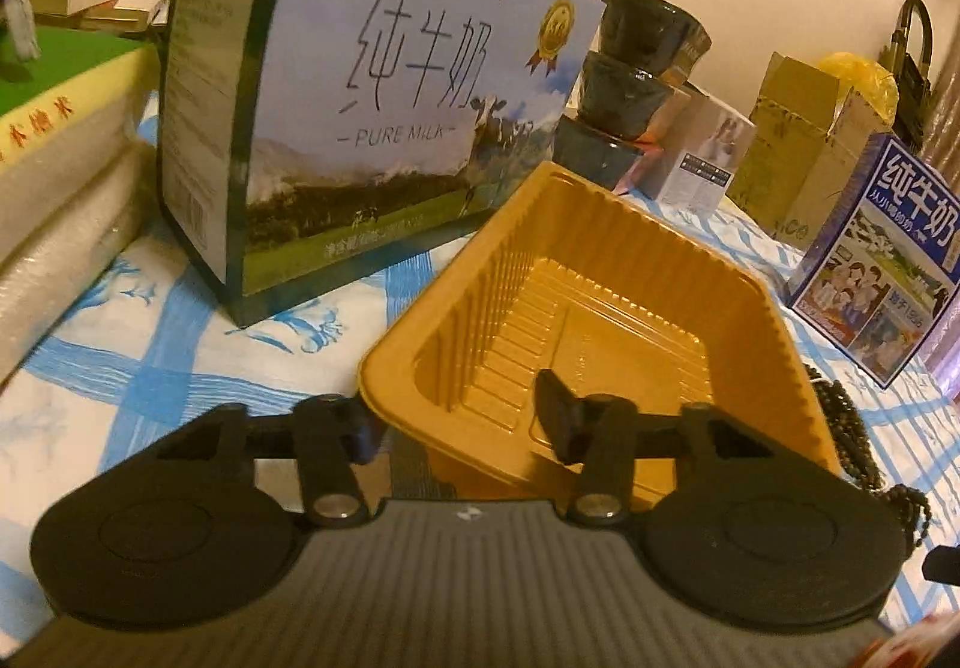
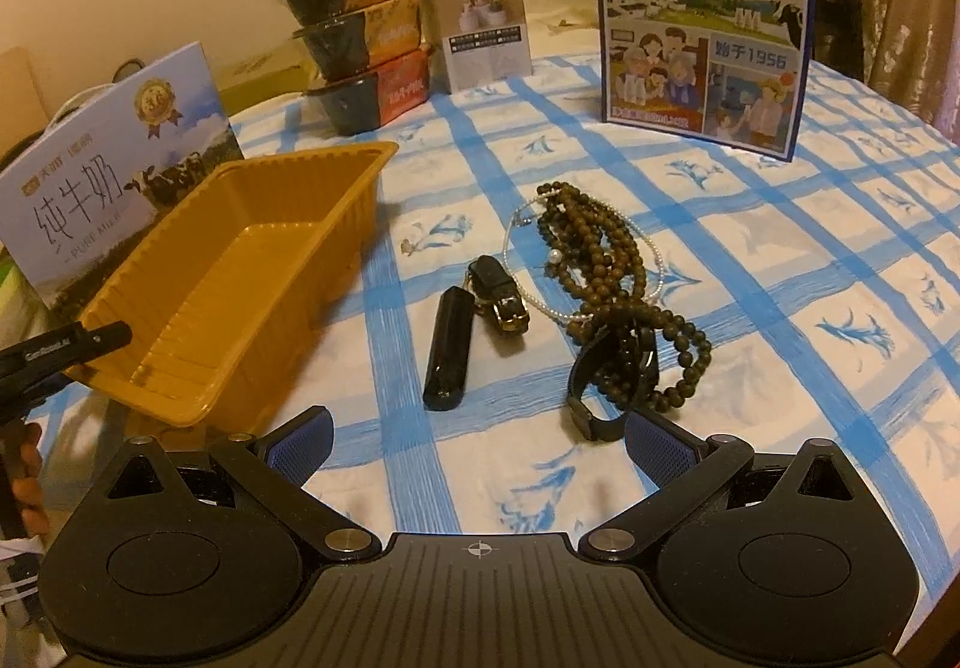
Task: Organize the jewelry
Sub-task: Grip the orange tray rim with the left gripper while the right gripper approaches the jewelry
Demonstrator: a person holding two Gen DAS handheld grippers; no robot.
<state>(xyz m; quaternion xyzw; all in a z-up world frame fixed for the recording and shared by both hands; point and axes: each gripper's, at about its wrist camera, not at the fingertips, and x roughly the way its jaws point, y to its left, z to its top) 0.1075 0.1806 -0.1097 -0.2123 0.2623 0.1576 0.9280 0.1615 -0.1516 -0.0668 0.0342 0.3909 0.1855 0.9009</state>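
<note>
An empty yellow plastic tray (image 1: 738,308) lies on the blue-checked cloth; it also shows at left in the right wrist view (image 2: 336,188). My left gripper (image 1: 459,419) straddles the tray's near corner, one finger (image 1: 555,416) inside and one outside, jaws apart; whether they pinch the wall is unclear. My right gripper (image 2: 477,443) is open and empty above the cloth. Just ahead of it lie a black band (image 2: 585,398), brown bead strands (image 2: 606,260), a thin pearl chain (image 2: 516,230), a black tube (image 2: 447,350) and a black-and-gold clip (image 2: 504,296).
A large milk carton (image 1: 384,86) stands left of the tray. Stacked dark bowls (image 2: 360,38), a small white box (image 2: 480,32) and a blue milk box (image 2: 702,20) stand at the back. Wrapped foam blocks (image 1: 54,176) are at far left.
</note>
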